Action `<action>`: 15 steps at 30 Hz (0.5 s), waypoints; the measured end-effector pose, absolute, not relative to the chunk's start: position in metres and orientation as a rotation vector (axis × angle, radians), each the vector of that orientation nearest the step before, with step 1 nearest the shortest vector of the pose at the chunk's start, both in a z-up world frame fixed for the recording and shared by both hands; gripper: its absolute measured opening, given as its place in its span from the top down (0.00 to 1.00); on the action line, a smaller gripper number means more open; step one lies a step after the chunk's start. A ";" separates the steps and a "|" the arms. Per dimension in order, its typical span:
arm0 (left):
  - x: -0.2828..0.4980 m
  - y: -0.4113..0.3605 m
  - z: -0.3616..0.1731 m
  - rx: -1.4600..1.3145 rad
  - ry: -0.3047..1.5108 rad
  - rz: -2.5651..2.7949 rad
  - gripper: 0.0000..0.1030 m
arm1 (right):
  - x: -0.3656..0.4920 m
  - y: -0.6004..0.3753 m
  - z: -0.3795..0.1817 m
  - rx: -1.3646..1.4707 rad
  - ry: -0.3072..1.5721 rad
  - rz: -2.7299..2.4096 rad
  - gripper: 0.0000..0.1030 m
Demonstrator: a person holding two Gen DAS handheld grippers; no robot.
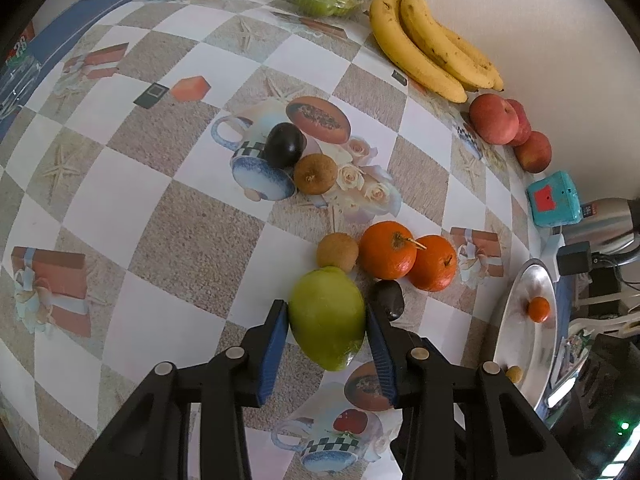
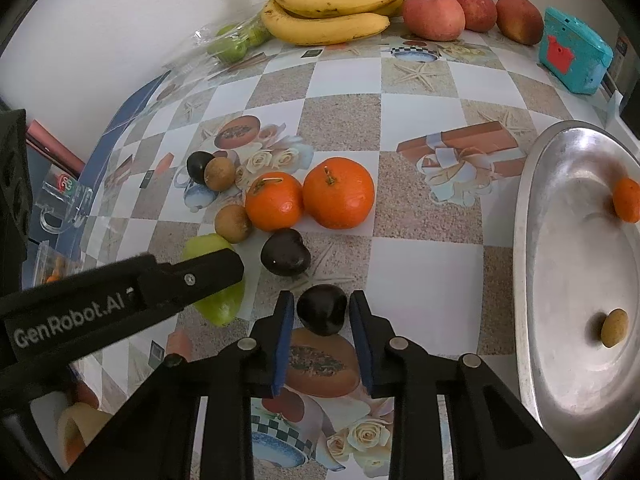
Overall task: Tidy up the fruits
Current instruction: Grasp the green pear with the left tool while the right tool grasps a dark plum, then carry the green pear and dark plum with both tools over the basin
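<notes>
My left gripper (image 1: 326,316) is shut on a green mango (image 1: 327,319), its blue pads touching both sides; the mango also shows in the right wrist view (image 2: 218,302), half hidden by the left gripper's arm. My right gripper (image 2: 322,308) straddles a dark plum (image 2: 322,309), with small gaps at both pads. Two oranges (image 1: 408,255) (image 2: 310,198), a second dark plum (image 2: 285,257), two brown round fruits (image 2: 233,223) and a third dark plum (image 1: 284,145) lie on the table. A silver tray (image 2: 524,240) holds a small orange (image 2: 627,199) and a brown fruit (image 2: 614,327).
Bananas (image 2: 336,8), red apples (image 2: 434,16) and bagged green fruit (image 2: 236,42) line the back wall. A teal box (image 2: 574,54) sits at the back right. A clear glass mug (image 2: 64,200) stands at the left table edge.
</notes>
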State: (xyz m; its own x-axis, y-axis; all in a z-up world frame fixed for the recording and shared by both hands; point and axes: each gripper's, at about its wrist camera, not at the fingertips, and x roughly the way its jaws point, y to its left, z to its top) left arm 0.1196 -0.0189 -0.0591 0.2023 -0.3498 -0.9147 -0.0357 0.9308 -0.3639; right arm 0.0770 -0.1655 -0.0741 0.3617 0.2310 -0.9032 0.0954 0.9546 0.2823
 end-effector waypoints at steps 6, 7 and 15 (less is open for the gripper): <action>0.120 -0.018 -0.056 -0.349 1.349 -0.222 0.59 | 0.076 -0.167 -0.074 0.313 1.203 0.095 0.74; 0.120 -0.018 -0.055 -0.349 1.346 -0.222 0.59 | 0.076 -0.167 -0.074 0.311 1.203 0.096 0.74; 0.120 -0.017 -0.049 -0.356 1.327 -0.219 0.59 | 0.076 -0.167 -0.074 0.308 1.203 0.096 0.74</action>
